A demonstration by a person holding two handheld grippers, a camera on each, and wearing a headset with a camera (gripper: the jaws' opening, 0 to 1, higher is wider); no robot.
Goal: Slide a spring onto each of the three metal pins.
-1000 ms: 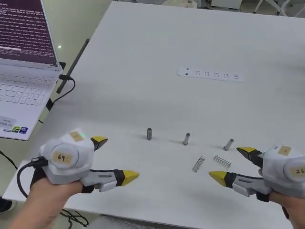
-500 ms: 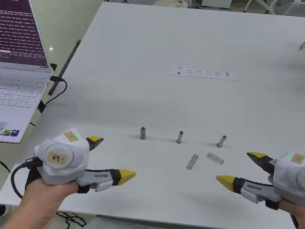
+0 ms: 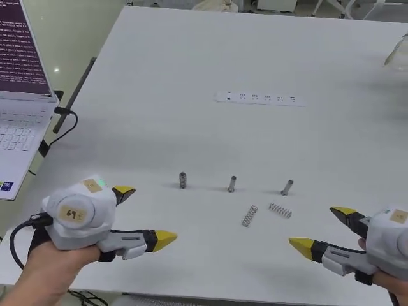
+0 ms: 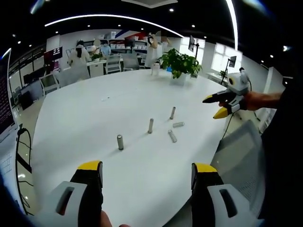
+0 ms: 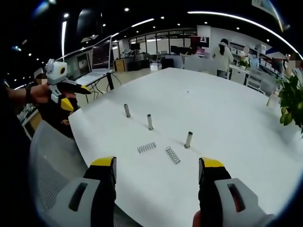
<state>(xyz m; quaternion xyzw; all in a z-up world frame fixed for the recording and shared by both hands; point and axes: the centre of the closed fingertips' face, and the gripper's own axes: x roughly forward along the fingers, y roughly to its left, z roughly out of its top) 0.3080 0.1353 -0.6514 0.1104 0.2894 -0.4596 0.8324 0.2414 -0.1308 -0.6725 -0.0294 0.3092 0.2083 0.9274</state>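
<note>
Three metal pins stand in a row on the white table: left pin (image 3: pixel 182 180), middle pin (image 3: pixel 232 184), right pin (image 3: pixel 287 187). The left pin looks thicker and ribbed. Two loose springs (image 3: pixel 249 215) (image 3: pixel 280 210) lie just in front of the pins. My left gripper (image 3: pixel 145 214) is open at the near left, apart from the pins. My right gripper (image 3: pixel 320 227) is open at the near right, a short way right of the springs. The right gripper view looks between my right gripper (image 5: pixel 157 162) at the pins (image 5: pixel 149 121) and springs (image 5: pixel 172 154).
A white power strip (image 3: pixel 260 98) lies farther back on the table. An open laptop (image 3: pixel 16 95) and a black cable (image 3: pixel 67 118) sit off the table's left side. The table's front edge (image 3: pixel 210 298) runs just under both grippers.
The head camera has shifted, so the scene slides left. My right gripper has drawn back to the right, away from the loose springs. Both grippers stay open.
</note>
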